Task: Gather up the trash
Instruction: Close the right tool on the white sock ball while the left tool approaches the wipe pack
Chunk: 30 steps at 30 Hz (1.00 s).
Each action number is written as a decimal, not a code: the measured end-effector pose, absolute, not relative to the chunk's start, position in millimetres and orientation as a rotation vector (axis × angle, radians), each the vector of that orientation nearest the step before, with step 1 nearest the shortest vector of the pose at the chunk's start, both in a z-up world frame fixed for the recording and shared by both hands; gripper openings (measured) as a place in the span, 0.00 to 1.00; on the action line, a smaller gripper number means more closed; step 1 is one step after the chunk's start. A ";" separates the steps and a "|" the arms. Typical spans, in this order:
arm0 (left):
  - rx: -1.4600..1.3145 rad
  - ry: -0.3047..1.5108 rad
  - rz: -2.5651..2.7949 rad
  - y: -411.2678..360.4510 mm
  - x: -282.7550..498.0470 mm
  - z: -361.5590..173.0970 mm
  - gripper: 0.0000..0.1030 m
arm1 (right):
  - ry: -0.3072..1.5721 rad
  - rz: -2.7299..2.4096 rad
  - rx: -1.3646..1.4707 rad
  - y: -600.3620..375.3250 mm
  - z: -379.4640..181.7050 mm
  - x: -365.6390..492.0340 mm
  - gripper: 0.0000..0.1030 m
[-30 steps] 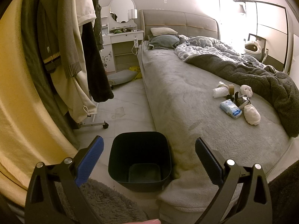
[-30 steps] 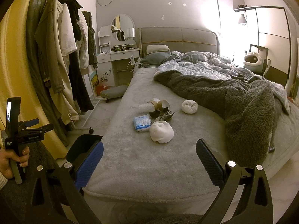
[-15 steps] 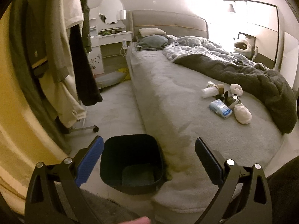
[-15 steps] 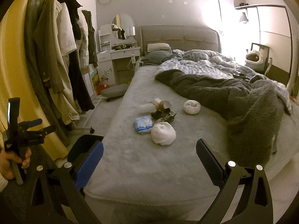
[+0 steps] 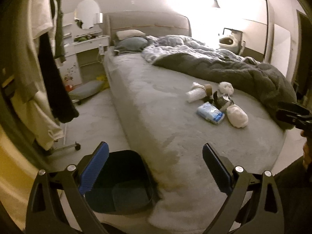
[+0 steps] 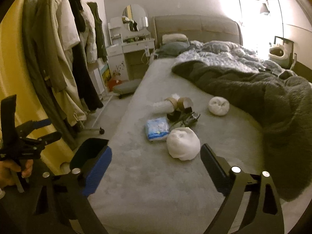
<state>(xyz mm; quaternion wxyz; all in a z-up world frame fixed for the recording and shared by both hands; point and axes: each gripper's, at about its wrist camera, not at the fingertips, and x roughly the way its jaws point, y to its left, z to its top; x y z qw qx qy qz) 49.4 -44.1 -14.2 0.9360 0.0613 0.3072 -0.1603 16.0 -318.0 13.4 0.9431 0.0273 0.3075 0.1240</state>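
Note:
A small heap of trash lies on the grey bed [image 6: 148, 183]: a big white crumpled wad [image 6: 183, 146], a blue-and-white tissue pack [image 6: 157, 128], a dark wrapper [image 6: 185, 118], cardboard rolls [image 6: 181, 102] and a second white wad [image 6: 218, 105]. My right gripper [image 6: 156, 167] hovers over the bed's foot just short of the big wad; its jaws are closing with nothing between them. On the floor at the bed's corner stands a black bin [image 5: 120, 181]. Above it, my left gripper [image 5: 155, 167] is open and holds nothing. The same heap of trash [image 5: 214, 105] shows in the left wrist view.
Clothes hang on a wheeled rack [image 6: 64, 58] along the left. A dark fluffy blanket [image 6: 273, 101] covers the bed's right side. A white dresser [image 6: 128, 58] and a low stool [image 6: 126, 86] stand beside the headboard. A hand [image 6: 11, 169] holds the left gripper.
The left view has swung right, so the bin now sits further left in its frame. The right gripper has come closer to the trash and its fingers stand slightly narrower.

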 end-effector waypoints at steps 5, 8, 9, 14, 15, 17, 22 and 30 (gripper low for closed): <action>0.172 0.633 -0.361 -54.6 65.4 -21.6 0.91 | 0.674 0.257 0.042 -320.1 -3.2 41.0 0.81; 0.196 0.648 -0.392 -61.7 75.8 -27.9 0.90 | 0.710 0.259 0.021 -322.0 -13.7 58.4 0.80; 0.205 0.651 -0.405 -64.3 78.6 -29.8 0.89 | 0.719 0.261 0.017 -323.7 -17.6 63.6 0.79; 0.225 0.655 -0.473 -81.1 93.6 -38.1 0.85 | 0.754 0.263 0.012 -326.9 -31.8 83.9 0.78; 0.229 0.657 -0.490 -85.3 96.8 -39.2 0.85 | 0.759 0.264 0.018 -328.1 -34.7 87.1 0.78; 0.233 0.660 -0.519 -91.6 101.4 -41.2 0.84 | 0.772 0.260 0.010 -329.3 -39.6 92.1 0.78; 0.231 0.675 -0.601 -109.3 115.6 -44.3 0.83 | 0.794 0.269 0.000 -334.6 -47.4 101.6 0.78; 0.227 0.674 -0.714 -134.8 135.2 -45.5 0.85 | 0.813 0.293 0.015 -345.2 -58.0 117.9 0.78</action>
